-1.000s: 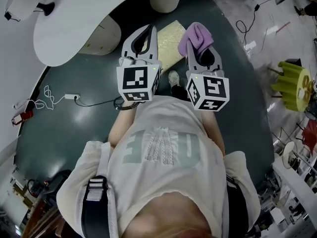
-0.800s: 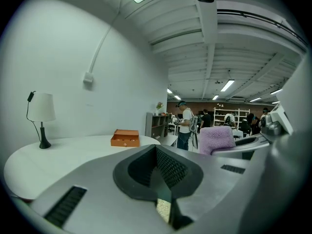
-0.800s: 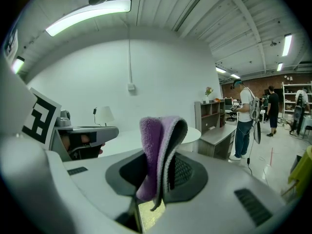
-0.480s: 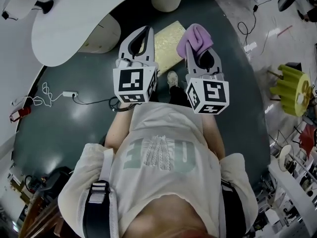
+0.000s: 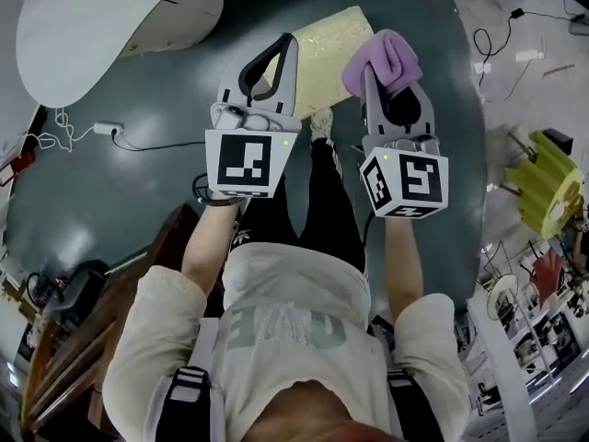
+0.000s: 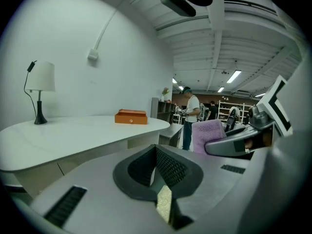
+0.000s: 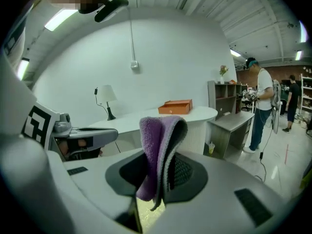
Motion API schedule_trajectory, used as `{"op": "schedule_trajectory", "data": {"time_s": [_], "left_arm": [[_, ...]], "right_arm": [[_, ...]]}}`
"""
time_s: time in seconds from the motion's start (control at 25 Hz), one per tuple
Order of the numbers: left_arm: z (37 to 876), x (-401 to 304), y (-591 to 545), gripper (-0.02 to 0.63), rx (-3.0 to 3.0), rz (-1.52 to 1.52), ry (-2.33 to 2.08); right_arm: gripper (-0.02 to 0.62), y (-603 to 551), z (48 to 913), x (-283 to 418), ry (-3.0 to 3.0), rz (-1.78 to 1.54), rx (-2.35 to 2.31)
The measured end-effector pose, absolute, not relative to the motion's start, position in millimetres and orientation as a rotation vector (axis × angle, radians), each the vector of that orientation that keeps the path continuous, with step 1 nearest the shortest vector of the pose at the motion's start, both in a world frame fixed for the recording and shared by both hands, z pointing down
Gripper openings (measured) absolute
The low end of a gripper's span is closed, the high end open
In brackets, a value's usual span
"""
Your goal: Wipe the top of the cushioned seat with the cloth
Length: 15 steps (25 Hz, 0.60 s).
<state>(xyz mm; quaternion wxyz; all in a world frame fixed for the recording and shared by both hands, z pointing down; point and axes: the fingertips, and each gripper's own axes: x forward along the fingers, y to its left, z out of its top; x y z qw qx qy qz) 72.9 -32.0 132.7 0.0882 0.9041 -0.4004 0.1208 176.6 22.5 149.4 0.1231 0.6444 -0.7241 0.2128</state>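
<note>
The cushioned seat [image 5: 324,46] is a pale yellow square pad low on the dark floor, just ahead of my feet. My right gripper [image 5: 390,61] is shut on a folded purple cloth [image 5: 383,59], which sticks up between its jaws [image 7: 157,145] over the seat's right edge. My left gripper [image 5: 283,48] hangs over the seat's left part, jaws shut with nothing in them. In the left gripper view a sliver of the yellow seat [image 6: 164,204] shows below the left gripper [image 6: 157,154], and the purple cloth [image 6: 207,133] shows at the right.
A curved white table [image 5: 87,26] stands at the left with a lamp [image 6: 40,89] and an orange box [image 6: 130,117] on it. A power strip [image 5: 107,129] and cables lie on the floor. Wooden furniture [image 5: 110,320] is lower left, a yellow object [image 5: 545,184] right. A person [image 6: 191,115] stands far off.
Both grippers have reached farther out from my body and stand a little wider apart. The head view has shifted, bringing wooden furniture into the lower left. The cloth stays in the right gripper.
</note>
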Motion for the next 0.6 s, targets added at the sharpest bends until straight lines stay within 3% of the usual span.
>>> {"op": "schedule_trajectory", "data": {"time_s": [0.36,0.6], "left_arm": [[267.8,49.9,-48.5,0.006,2.641,0.416,-1.225],[312.7,58.3,-35.0,0.006,2.638,0.43,-1.212]], "right_arm": [[0.094,1.2,283.1,150.2,-2.117,0.717,1.767],[0.094,6.2,328.2,145.0,-2.113,0.744,1.704]]}}
